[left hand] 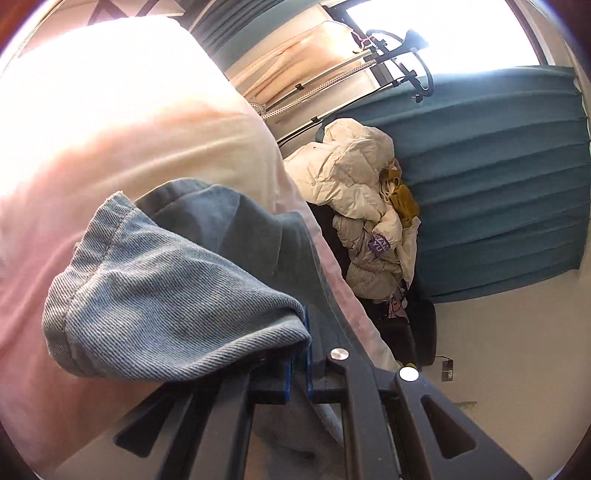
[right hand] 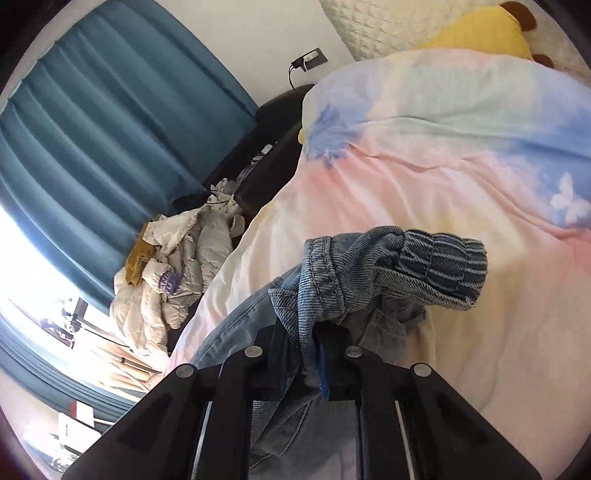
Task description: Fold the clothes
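Note:
A pair of light blue denim jeans [left hand: 159, 288] lies over the pastel bedspread [left hand: 110, 122]. My left gripper [left hand: 298, 354] is shut on a hemmed edge of the jeans, which bulges out to the left of the blue pads. My right gripper [right hand: 306, 365] is shut on a bunched part of the jeans [right hand: 369, 273], with an elastic ribbed band sticking out to the right. More denim hangs below the right gripper. The bedspread [right hand: 443, 155] fills the right wrist view behind it.
A heap of cream puffer jackets [left hand: 362, 206] lies on a dark seat beside the bed, also in the right wrist view [right hand: 166, 273]. Teal curtains [left hand: 498, 177] hang behind it. A yellow plush toy [right hand: 480, 33] and a quilted headboard [right hand: 376, 26] stand at the bed's head.

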Tool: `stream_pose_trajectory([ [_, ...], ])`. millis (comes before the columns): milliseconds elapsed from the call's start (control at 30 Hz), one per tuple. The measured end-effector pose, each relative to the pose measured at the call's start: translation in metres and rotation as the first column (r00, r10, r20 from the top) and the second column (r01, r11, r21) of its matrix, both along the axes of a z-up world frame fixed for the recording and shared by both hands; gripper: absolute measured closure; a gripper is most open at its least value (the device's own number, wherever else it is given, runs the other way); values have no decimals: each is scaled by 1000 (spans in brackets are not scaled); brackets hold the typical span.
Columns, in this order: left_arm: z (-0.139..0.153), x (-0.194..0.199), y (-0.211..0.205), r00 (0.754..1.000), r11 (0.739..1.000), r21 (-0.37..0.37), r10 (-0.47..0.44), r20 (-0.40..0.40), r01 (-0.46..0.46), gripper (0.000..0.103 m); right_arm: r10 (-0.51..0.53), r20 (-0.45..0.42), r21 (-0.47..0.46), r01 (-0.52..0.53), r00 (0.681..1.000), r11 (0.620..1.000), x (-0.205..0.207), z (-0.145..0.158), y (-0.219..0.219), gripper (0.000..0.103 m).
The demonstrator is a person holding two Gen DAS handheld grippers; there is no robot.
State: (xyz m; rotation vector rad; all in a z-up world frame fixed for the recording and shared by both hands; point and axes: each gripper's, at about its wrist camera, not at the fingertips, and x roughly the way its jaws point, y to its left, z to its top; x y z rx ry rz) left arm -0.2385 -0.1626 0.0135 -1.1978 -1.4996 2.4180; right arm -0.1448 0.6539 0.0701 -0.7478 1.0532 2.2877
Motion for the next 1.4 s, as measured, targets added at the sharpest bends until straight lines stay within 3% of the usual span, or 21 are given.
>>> stream_pose_trajectory([
  [133,-6,-91,17,999,997,-77,-19,39,21,98,4,66,46,-7,998,999,-78,-16,15,92],
  [267,-28,-172,36,995,985,-166,-32,90,47,98,22,109,62,-29,994,998,-118,-53,23,92],
  [467,-86,-232,60,983,952,-282,-70,172,117,97,50,173,81,-65,984,995,-176,-110,34,91],
  [600,-87,-235,62,981,940,-307,-104,165,151,96,68,215,93,-89,974,992,-215,-147,42,90],
  [700,-76,-230,64,975,922,-330,-155,161,201,91,71,215,88,-92,974,992,-212,-145,41,88],
  [867,-38,-194,66,955,886,-359,-256,148,293,62,104,203,59,-118,974,991,-186,-121,31,54],
  [967,-8,-154,57,955,876,-384,-288,70,292,49,67,191,48,-77,979,996,-154,-101,24,46],
  [1033,-1,-126,48,954,884,-364,-295,55,294,47,72,170,21,-77,983,997,-134,-90,21,44],
  [1133,-12,-89,26,957,920,-263,-283,71,291,47,87,140,-16,-86,986,996,-103,-77,16,38],
  [1300,-67,-46,1,951,965,-45,-244,190,257,47,128,110,-121,-114,986,986,-50,-80,12,34],
  [1400,-97,-39,5,949,972,57,-234,209,227,47,123,99,-196,-102,987,975,-21,-93,13,34],
])
